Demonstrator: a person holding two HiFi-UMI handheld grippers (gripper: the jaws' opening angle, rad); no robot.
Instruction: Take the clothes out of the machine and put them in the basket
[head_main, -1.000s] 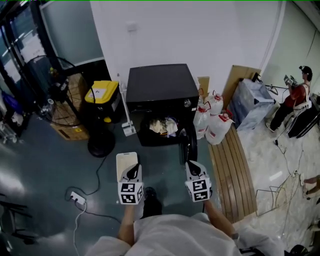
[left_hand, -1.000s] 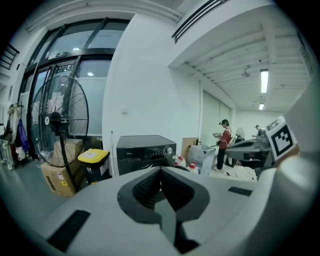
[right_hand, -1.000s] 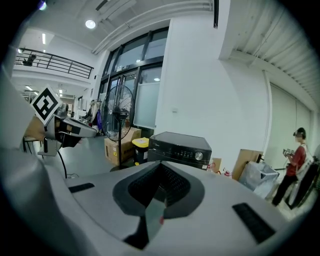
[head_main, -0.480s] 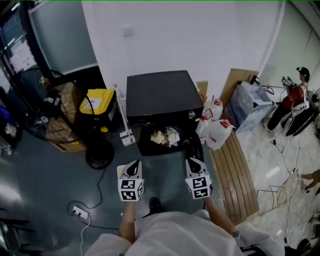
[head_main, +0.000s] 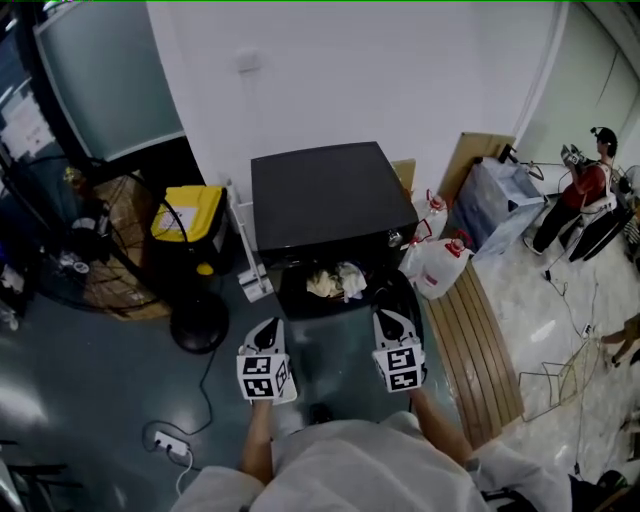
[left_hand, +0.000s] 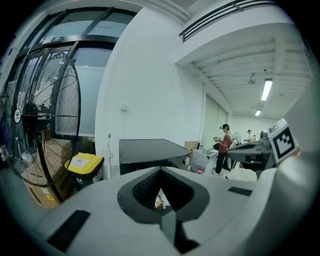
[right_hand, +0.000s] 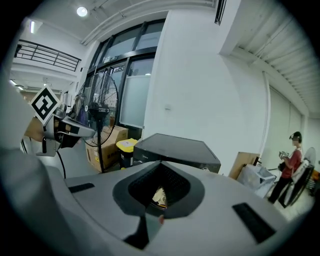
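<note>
**Both Tongs Shut and Empty in Front of the Open Machine**

The left gripper (head_main: 267, 328) and the right gripper (head_main: 391, 320) are held side by side, low in the head view. Both are pointed at the black machine (head_main: 325, 195). The jaws of each one are pressed tight together, and nothing is held in either.

The machine is set against a white wall (head_main: 350, 70). Its front is open, and its dark door (head_main: 399, 292) is swung out on the right side. The clothes (head_main: 335, 281) are piled inside the opening, pale and crumpled. They are not touched by either gripper. In each gripper view a bit of the pile is seen through the small gap behind the closed tips.

A bin with a yellow lid (head_main: 188, 214) is placed just left of the machine. A big round fan (head_main: 105, 250) is stood further left. White jugs with red caps (head_main: 440, 264) are set just beside the machine on the right, and a wooden slatted board (head_main: 482, 340) is laid on the floor near them. A power strip (head_main: 166, 441) is seen on the floor at the lower left. A person in a red top (head_main: 582, 186) is seen far off on the right.
</note>
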